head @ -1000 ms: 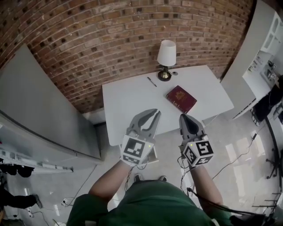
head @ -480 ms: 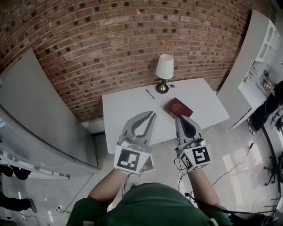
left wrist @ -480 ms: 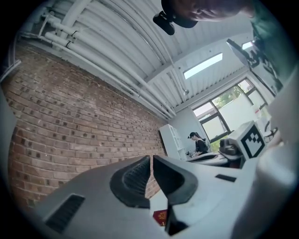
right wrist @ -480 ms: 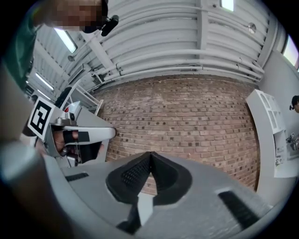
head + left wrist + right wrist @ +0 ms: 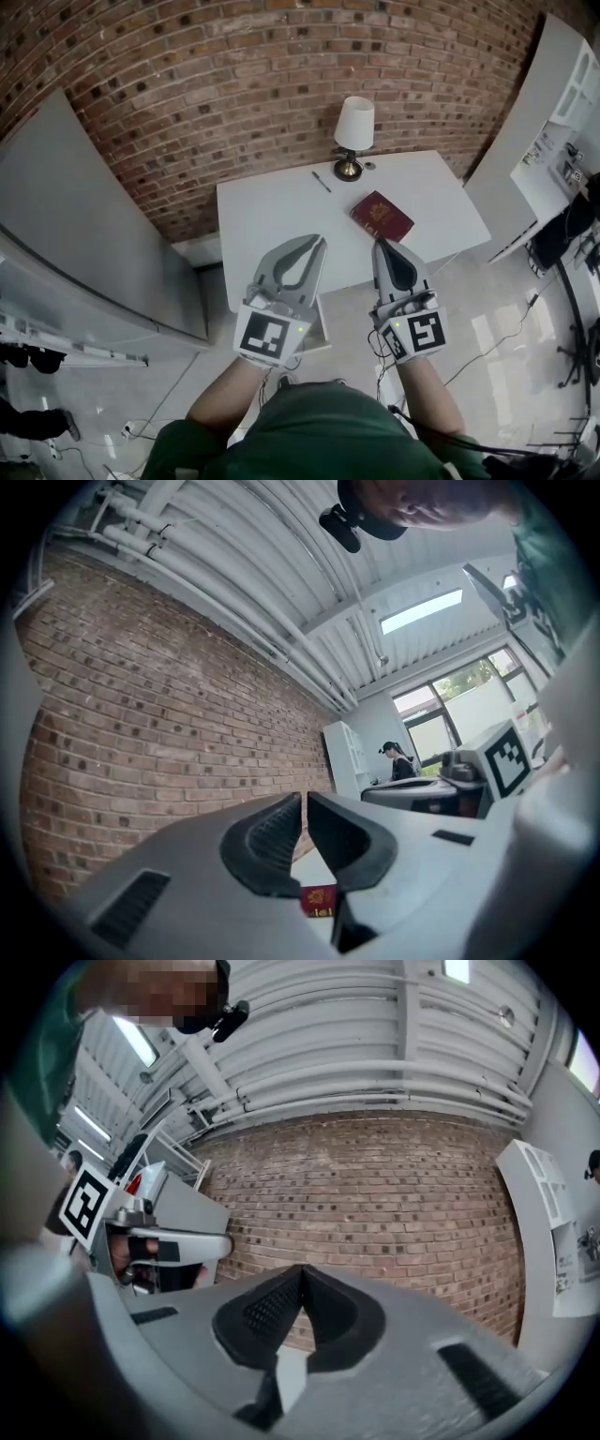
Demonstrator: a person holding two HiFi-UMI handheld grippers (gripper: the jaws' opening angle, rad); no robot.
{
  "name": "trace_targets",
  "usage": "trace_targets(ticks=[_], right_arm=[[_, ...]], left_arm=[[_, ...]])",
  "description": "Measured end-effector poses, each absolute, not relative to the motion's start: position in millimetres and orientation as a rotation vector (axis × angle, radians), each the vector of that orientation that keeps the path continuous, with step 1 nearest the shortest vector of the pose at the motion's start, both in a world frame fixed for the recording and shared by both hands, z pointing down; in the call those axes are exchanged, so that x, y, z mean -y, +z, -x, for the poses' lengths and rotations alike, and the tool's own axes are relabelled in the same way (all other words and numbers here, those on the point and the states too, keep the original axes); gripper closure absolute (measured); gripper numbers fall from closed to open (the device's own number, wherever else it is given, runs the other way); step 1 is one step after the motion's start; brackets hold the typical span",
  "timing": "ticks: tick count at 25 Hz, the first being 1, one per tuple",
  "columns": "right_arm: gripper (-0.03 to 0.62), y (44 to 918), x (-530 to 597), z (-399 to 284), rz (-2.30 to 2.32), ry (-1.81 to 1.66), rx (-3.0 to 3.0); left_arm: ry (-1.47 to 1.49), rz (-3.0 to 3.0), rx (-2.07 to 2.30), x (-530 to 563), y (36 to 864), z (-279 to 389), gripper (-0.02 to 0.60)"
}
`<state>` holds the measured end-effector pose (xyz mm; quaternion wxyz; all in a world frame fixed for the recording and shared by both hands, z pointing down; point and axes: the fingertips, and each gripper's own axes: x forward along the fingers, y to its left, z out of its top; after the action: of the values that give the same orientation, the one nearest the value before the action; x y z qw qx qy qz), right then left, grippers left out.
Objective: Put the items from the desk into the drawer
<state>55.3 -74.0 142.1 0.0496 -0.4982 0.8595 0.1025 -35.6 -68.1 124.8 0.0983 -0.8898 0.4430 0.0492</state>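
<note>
1. Left gripper (image 5: 321, 241): held in the air on the near side of the white rectangular desk (image 5: 272, 220), pointing towards it. In the left gripper view, the left gripper (image 5: 304, 801) has its 2 jaws drawn almost together, with only a thin slit between the tips. Nothing is held.

2. Right gripper (image 5: 379, 244): held level with the left one and well apart from it, also short of the desk's near edge. In the right gripper view, the right gripper (image 5: 301, 1271) has its tips touching, with nothing between them.

3. Task items: all lie on the desk top.
   - The dark red hardcover book with a gold emblem (image 5: 382, 216) lies flat on the right half, turned at an angle to the desk edges. It also shows low between the left jaws (image 5: 319, 900).
   - The thin dark pen (image 5: 322, 181) lies near the far edge, left of the lamp.
   - The table lamp with a white shade and brass base (image 5: 353, 136) stands upright at the far edge, against the red brick wall (image 5: 234, 84).
   - 1 small round object (image 5: 371, 166) lies just beside the lamp base; too small to identify.

4. Drawer: the left gripper covers the desk's front. Whether the drawer is open cannot be told.

5. Surroundings: a grey cabinet (image 5: 84, 244) stands to the left of the desk, and a white shelf unit (image 5: 553, 112) to the right.
</note>
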Motion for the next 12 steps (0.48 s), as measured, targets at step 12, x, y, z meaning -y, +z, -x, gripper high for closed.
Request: trace_targets(ticks=[12], right_arm=[[0.594, 149, 70, -59, 1.528, 0.34, -2.655]], left_arm=[[0.181, 2.736, -1.329, 74, 144, 26, 0.561]])
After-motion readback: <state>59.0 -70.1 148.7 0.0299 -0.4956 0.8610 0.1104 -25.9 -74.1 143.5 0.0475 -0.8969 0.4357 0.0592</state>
